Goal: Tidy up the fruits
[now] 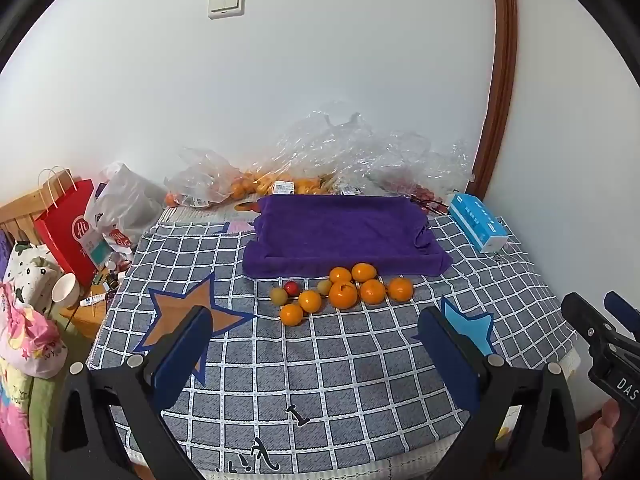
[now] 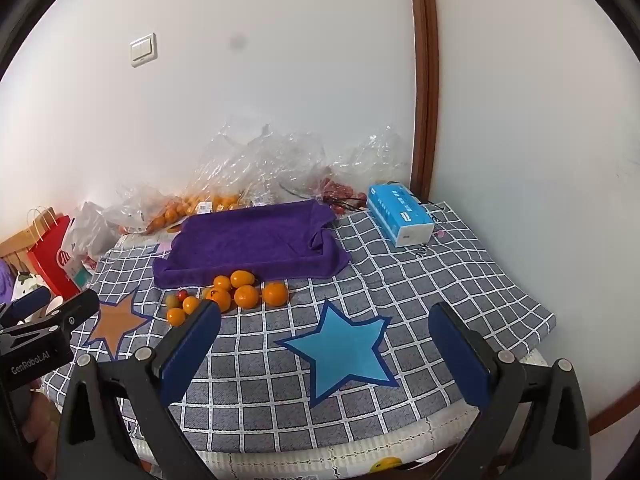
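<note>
A grey cloth (image 1: 360, 360) crossed by white grid lines is covering the bench, and it is showing a brown star (image 1: 188, 316) and a light blue star (image 2: 344, 354), both edged in dark blue. A deep purple towel (image 1: 340, 232) is lying beyond a cluster of orange fruits (image 1: 344, 294), with one small red fruit (image 1: 292, 288) and two yellowish-green ones (image 1: 279, 296) among them. A blue and white box (image 2: 400, 216) is sitting by the brown wooden frame (image 2: 424, 80). A red paper bag (image 1: 66, 228) is bearing white lettering. Both grippers are showing dark blue pads (image 1: 184, 356) on black frames, against a white wall (image 1: 320, 80).
</note>
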A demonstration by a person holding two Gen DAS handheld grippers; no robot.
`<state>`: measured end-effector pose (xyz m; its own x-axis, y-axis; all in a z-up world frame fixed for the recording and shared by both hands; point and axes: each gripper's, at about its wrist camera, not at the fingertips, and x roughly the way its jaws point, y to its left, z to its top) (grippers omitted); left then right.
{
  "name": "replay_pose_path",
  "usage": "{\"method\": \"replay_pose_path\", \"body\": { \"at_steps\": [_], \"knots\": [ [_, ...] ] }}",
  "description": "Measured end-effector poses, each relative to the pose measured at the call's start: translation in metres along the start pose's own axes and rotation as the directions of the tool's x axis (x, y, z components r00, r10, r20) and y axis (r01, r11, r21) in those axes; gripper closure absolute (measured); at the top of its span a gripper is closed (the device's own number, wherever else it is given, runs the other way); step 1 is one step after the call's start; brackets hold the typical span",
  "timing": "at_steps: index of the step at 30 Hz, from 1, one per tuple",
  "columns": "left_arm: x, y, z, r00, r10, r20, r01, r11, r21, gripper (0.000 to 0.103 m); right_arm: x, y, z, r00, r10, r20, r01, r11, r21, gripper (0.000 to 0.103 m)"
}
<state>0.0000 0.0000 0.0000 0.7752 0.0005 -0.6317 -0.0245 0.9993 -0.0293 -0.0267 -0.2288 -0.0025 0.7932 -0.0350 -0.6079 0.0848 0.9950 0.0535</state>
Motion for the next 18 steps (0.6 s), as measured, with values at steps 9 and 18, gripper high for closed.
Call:
{"method": "replay_pose_path", "body": {
  "at_steps": [9, 18],
  "knots": [
    [0.0000, 0.0000, 0.0012, 1.000, 0.002, -0.001, -0.002, 1.000, -0.003, 0.000, -0.0023, -0.0003, 0.0002, 1.000, 0.001, 0.002, -0.001, 1.000, 0.001, 0.001],
    [-0.0002, -0.0005, 0.0010, 1.000, -0.004, 0.006, 0.004, 1.000, -0.008, 0.000, -0.0032, 0.0005, -0.0001, 1.000, 0.004, 0.003, -0.004, 1.000, -0.003, 0.001]
  ]
}}
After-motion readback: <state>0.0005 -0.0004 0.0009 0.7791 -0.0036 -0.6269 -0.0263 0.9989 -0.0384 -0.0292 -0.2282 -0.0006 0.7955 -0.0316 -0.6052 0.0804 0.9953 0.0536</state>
